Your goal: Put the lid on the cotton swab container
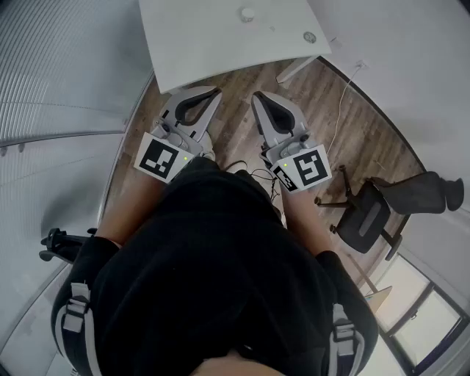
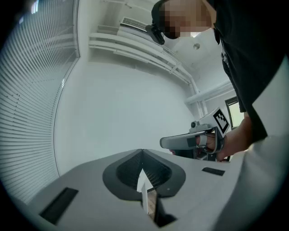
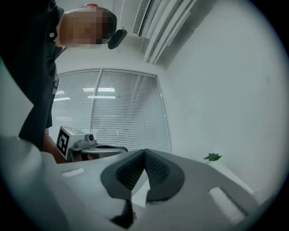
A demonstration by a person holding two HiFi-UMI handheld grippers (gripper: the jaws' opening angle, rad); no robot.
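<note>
On the white table (image 1: 213, 44) at the top of the head view sit two small round items: a whitish one (image 1: 247, 13) near the far side and a flat disc (image 1: 309, 37) near the right edge. They are too small to tell lid from container. Both grippers hang in front of the person's body, short of the table's near edge. My left gripper (image 1: 214, 92) is shut with nothing in it, and my right gripper (image 1: 258, 97) is likewise shut and empty. The left gripper view shows closed jaws (image 2: 142, 151) against a bare wall; the right gripper view shows closed jaws (image 3: 144, 151).
A black office chair (image 1: 367, 213) stands on the wood floor at the right, with a white cable (image 1: 340, 103) trailing nearby. Window blinds (image 1: 59, 66) line the left side. A table leg (image 1: 297, 67) slants below the table. A green leaf (image 3: 212, 157) shows by the wall.
</note>
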